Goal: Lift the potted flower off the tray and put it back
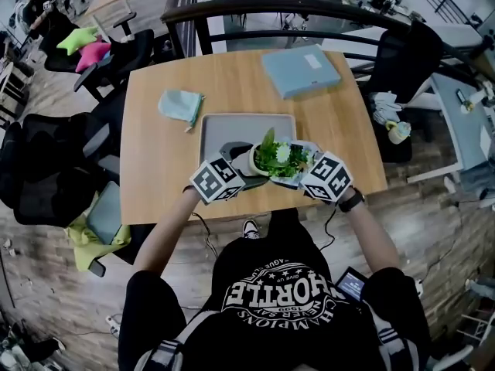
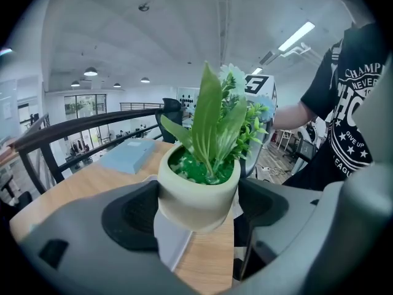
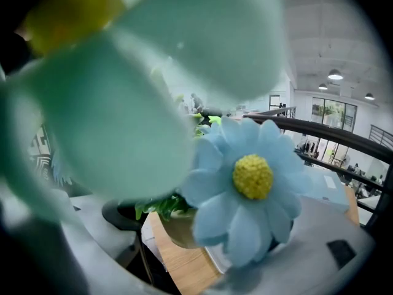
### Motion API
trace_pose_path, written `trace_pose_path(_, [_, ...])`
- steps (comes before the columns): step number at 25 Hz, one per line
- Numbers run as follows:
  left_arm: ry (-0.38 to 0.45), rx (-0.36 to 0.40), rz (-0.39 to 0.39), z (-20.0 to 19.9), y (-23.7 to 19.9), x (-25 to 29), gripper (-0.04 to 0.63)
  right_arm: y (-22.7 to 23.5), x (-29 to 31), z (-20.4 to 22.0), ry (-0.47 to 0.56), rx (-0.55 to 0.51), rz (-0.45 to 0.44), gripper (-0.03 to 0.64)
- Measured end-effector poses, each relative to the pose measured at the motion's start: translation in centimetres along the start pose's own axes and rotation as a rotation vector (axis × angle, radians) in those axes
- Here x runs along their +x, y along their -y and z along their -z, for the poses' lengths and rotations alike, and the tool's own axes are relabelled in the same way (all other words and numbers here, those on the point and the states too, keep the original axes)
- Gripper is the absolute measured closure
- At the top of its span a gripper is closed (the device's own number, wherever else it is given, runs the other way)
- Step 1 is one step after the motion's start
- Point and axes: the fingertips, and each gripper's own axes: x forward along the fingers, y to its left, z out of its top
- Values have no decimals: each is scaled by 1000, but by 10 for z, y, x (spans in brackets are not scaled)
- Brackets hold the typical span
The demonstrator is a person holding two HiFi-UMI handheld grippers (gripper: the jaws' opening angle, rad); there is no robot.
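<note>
while the left gripper [image 2: 196, 211] pinches the cream pot of the potted flower [image 2: 198, 192] between its two pads, the plant seems to hang just above the near edge of the tray [image 1: 232, 126] and not rest on it. to the right, the right gripper [image 3: 212, 229] has its jaws spread on either side of the same pot, with a gap showing at one pad. a blue daisy [image 3: 255, 177] fills much of that view and covers the other pad.

the main risk, as i judge it, is the pot turning or sliding. its wall is round and looks smooth, only one pair of pads presses on it, and the tall leaves put weight up high. the right gripper sits in among the petals, so a careless move could snag the foliage or knock the pot loose. set down where it hangs now, the base could land half on the tray's lip and tip over.

the table [image 1: 155, 168] is plain light wood. black office chairs [image 1: 46, 168] stand at its left, with green and pink star cushions [image 1: 85, 45] beyond them. a pale blue pouch [image 1: 180, 105] lies left of the tray, and a blue-grey folder [image 1: 300, 69] lies toward the far right. a dark railing [image 1: 309, 10] runs behind the table, with more desks off to the right.
</note>
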Motion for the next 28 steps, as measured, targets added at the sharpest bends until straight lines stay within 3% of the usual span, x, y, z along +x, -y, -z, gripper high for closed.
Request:
trace_pose_path(15, [11, 2, -46, -13, -19, 15, 181, 28, -3, -3, 9, -40, -24, 167])
trace_pose_path(28, [-2, -9, -35, -16, -20, 44, 181, 47, -12, 18, -11, -25, -43, 167])
